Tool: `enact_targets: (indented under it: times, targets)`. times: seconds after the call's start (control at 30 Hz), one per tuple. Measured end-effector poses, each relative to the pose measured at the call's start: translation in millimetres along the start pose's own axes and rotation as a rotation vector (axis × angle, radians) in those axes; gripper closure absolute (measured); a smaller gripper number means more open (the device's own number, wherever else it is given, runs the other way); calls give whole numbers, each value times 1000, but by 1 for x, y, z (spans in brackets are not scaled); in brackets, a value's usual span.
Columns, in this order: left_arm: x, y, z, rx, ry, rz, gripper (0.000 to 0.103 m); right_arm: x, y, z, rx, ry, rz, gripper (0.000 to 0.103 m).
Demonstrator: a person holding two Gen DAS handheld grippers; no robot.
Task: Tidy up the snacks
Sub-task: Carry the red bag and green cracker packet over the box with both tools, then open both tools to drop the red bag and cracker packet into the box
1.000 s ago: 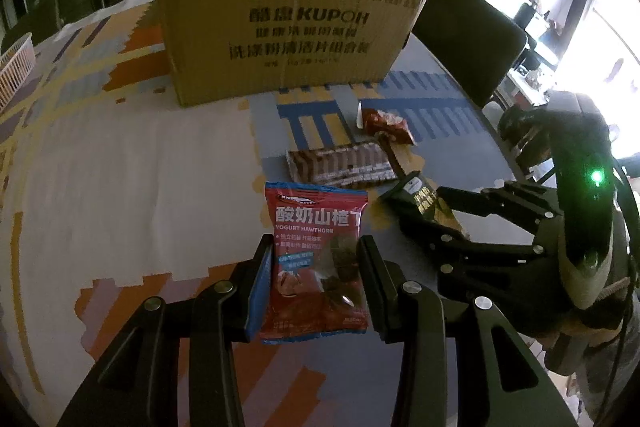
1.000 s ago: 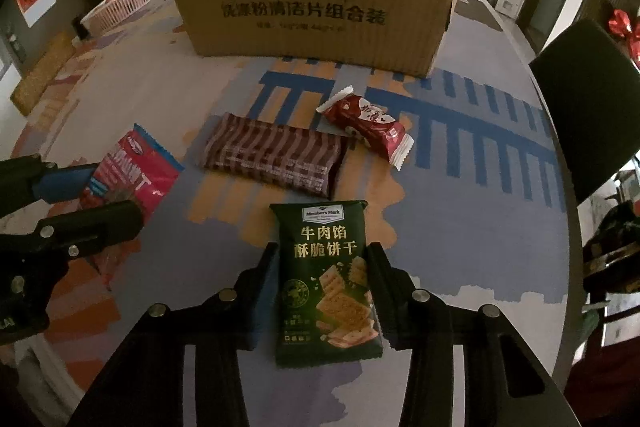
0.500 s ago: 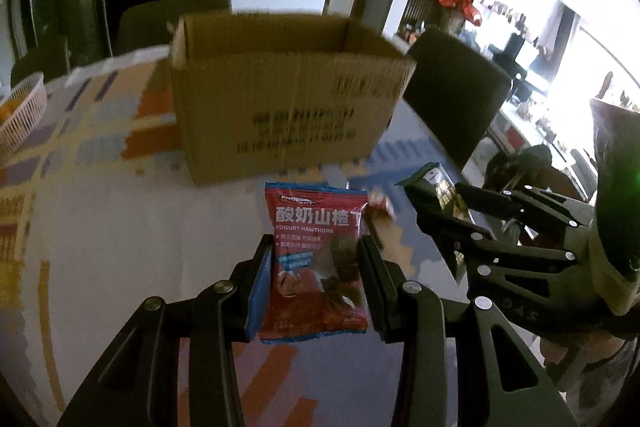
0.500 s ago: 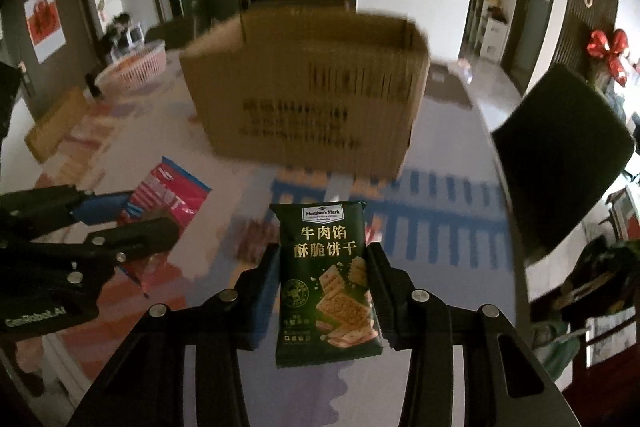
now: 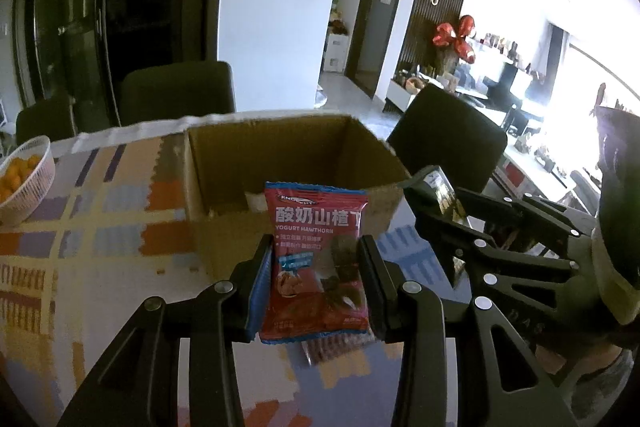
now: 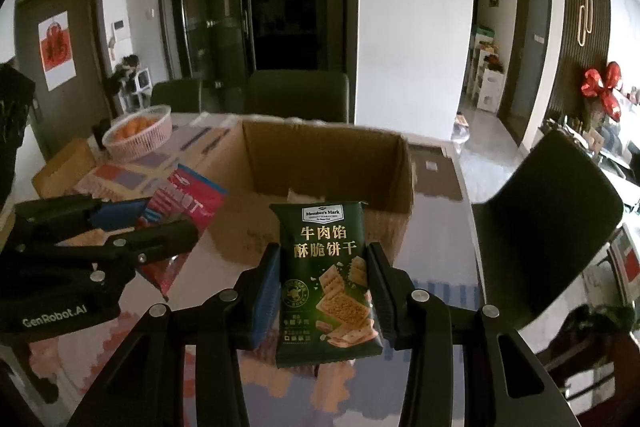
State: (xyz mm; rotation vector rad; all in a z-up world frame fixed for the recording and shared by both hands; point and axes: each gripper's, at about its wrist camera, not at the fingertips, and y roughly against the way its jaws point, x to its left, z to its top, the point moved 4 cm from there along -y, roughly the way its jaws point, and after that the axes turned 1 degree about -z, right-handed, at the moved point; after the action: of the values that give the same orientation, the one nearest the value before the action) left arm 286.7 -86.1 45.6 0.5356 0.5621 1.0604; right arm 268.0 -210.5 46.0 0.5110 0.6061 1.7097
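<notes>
L gripper [image 5: 316, 279] is clamped on a red pack [image 5: 318, 259], "Yogurt Hawthorn" on the front, held upright btwn both fingers w/ its top edge above the tips. R gripper [image 6: 324, 283] is clamped on a green pack [image 6: 326, 275], also upright btwn its 2 fingers, "Member's Mark" label up top.

Box [image 5: 288, 163] sits just ahead of both tools, open top facing up, inside mostly bare cardboard. From L cam the R gripper is close on the right, its pack edge-on near the box corner. From R cam the L gripper is close on the left w/ the red pack sticking fwd.

Basket [image 6: 138, 139] w/ orange items sits far left, beyond the L tool. 1 more wrapper [image 5: 332, 349] lies on the table [image 5: 80, 267] right under the red pack.
</notes>
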Motion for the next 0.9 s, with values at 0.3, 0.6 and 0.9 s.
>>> enact_targets:
  times: [0.3, 0.6, 0.9]
  targets:
    - [16, -12, 44, -19, -5, 11, 62, -6, -22, 51, -26, -25, 38, 59]
    - [34, -39, 72, 7, 8, 21, 62, -11, -61, 85, -12, -42, 56, 59]
    - [50, -62, 82, -3, -14, 111, 44, -16, -90, 90, 3, -7, -3, 50]
